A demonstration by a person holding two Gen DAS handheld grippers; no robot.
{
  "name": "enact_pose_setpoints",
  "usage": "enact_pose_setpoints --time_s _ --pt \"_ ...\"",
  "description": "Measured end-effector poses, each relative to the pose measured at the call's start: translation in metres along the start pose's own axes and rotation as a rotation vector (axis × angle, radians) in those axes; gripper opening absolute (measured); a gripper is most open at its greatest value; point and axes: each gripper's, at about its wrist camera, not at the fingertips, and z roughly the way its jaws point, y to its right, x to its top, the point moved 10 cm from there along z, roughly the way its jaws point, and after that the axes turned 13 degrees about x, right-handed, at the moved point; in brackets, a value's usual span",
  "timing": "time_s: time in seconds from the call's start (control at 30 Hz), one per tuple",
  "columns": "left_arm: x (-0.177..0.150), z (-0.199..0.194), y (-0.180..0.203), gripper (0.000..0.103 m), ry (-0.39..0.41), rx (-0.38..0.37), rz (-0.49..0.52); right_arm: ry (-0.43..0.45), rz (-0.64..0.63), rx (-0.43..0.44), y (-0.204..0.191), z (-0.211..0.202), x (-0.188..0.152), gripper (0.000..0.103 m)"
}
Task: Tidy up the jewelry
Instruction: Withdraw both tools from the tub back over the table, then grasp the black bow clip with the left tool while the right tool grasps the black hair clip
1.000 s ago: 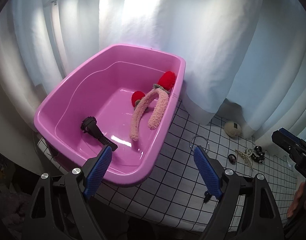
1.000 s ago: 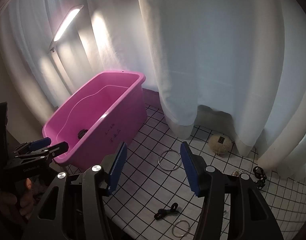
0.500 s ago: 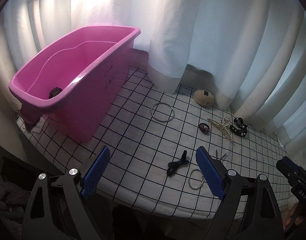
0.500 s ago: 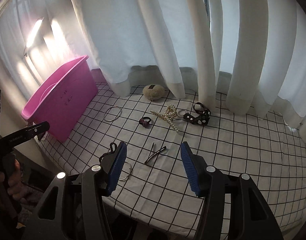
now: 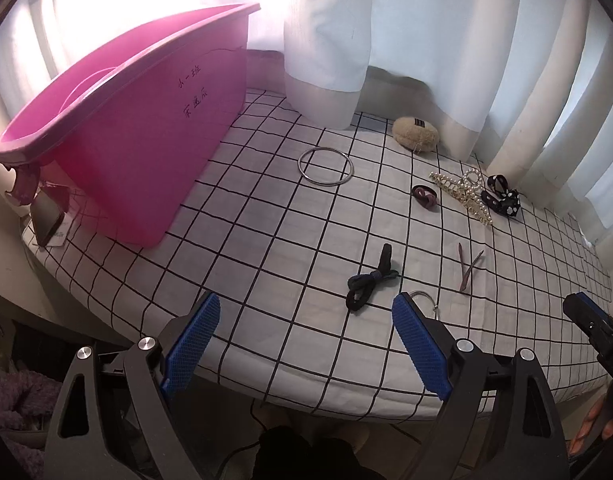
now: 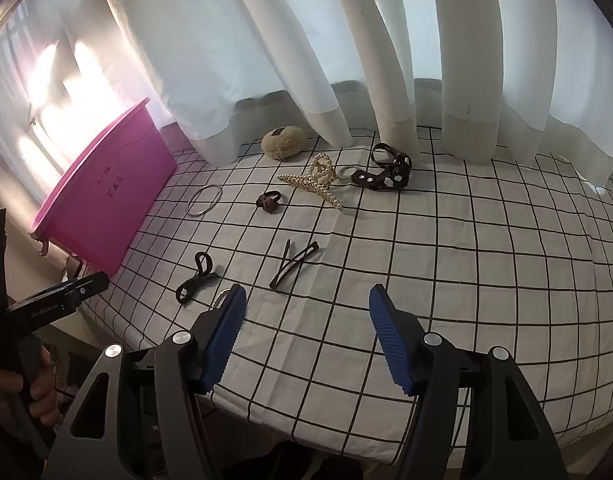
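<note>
Jewelry lies scattered on a checked cloth (image 5: pixel 266 220). My left gripper (image 5: pixel 306 306) hangs open and empty near the front edge, just short of a black hair tie (image 5: pixel 370 284). A small metal ring (image 5: pixel 424 300) is partly hidden behind its right finger. My right gripper (image 6: pixel 308 296) has its jaws opening with nothing between them, a little short of two dark hair clips (image 6: pixel 294 264). Farther back lie a silver bangle (image 5: pixel 326 185), a maroon hair tie (image 6: pixel 268 202), a pearl claw clip (image 6: pixel 316 180), a dark flowered bow (image 6: pixel 386 174) and a beige puff (image 6: pixel 284 142). The pink tub (image 5: pixel 146 128) stands at the left.
White curtains (image 6: pixel 346 60) hang along the back of the cloth and touch it. A phone-like object (image 5: pixel 46 216) leans by the tub's near corner. A hand (image 6: pixel 30 384) grips the left tool's handle at the left edge of the right wrist view.
Both views have swung away from the tub and dropped toward the cloth with the jewelry. The right gripper's jaws stand wider than before.
</note>
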Motion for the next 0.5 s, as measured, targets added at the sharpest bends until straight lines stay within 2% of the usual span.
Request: enact_pose_setpoints --time_s 0.33,0.5 --pt "0.010 0.055 0.028 0.086 0.011 -0.063 0.103 0.007 0.028 -0.105 0.000 0.051 -0.003 0.061" --pt "0.005 0.068 0.048 0.086 0.016 -0.108 0.155 -0.018 0.048 -0.103 0.000 0.073 -0.010 0.061"
